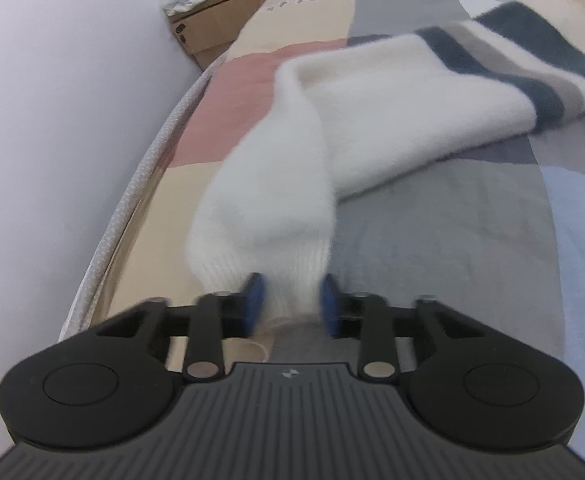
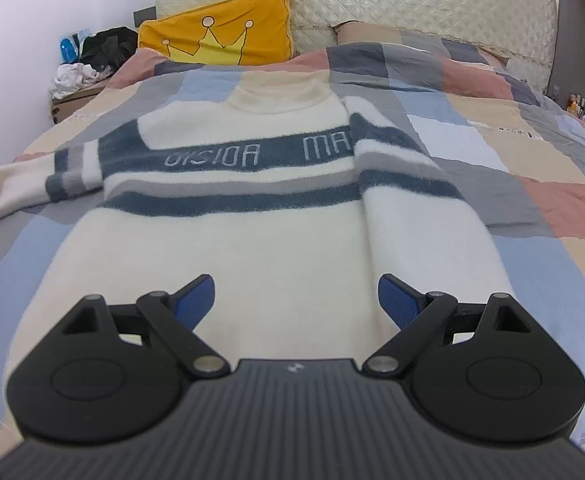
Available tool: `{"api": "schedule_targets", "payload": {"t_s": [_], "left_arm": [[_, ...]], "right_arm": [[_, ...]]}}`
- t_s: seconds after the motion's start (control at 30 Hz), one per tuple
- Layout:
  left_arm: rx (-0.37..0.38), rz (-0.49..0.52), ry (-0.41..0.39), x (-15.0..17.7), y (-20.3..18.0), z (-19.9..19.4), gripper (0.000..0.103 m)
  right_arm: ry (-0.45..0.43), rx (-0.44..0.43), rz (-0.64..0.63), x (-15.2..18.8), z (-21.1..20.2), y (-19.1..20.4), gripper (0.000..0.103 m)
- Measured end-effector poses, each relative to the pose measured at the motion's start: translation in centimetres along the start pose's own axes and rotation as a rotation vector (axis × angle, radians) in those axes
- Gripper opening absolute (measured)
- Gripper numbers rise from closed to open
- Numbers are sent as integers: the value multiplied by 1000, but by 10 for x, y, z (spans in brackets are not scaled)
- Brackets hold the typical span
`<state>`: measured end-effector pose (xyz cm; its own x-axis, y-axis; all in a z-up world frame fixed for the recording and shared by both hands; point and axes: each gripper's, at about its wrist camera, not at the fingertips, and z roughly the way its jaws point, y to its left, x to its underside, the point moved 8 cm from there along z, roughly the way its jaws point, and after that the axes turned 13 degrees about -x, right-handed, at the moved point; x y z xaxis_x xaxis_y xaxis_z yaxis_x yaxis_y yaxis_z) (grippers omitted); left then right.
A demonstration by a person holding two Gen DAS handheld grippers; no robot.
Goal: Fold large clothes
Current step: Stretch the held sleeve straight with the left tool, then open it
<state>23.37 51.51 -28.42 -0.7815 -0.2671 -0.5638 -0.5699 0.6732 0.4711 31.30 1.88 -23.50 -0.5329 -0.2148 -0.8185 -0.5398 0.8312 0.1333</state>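
We see the left gripper (image 1: 292,300) clamped on the ribbed cuff of the one cream sweater (image 2: 228,216), which lies flat on the patchwork quilt (image 2: 532,208). Over the sweater's hem the right gripper (image 2: 296,300) hangs with fingers spread wide, empty. Behind the sweater stands one yellow pillow (image 2: 220,32).
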Motion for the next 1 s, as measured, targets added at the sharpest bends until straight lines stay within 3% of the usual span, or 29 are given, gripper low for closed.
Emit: {"api": "schedule_targets", "payload": {"t_s": [0.03,0.1,0.27,0.5,0.63,0.8,1.0], "left_arm": [[0,-14,-1,-2,4,1,15],[-3,-58,-8,-5,17,1,9],[-16,-191,-31,-30,68,-2,8],[-138,-308,-3,-70,140,39,7],[-138,-363,49,-80,148,78,8],[-146,-341,106,-66,135,114,8],[-126,-376,119,-59,132,119,11]], "right_arm": [[-6,2,2,0,-1,1,90],[-15,-10,8,0,-3,4,90],[-3,-28,6,2,-1,12,90],[53,-55,16,13,8,17,90],[68,-53,33,14,15,19,90],[100,-59,65,17,24,18,90],[129,-71,81,22,31,21,90]]}}
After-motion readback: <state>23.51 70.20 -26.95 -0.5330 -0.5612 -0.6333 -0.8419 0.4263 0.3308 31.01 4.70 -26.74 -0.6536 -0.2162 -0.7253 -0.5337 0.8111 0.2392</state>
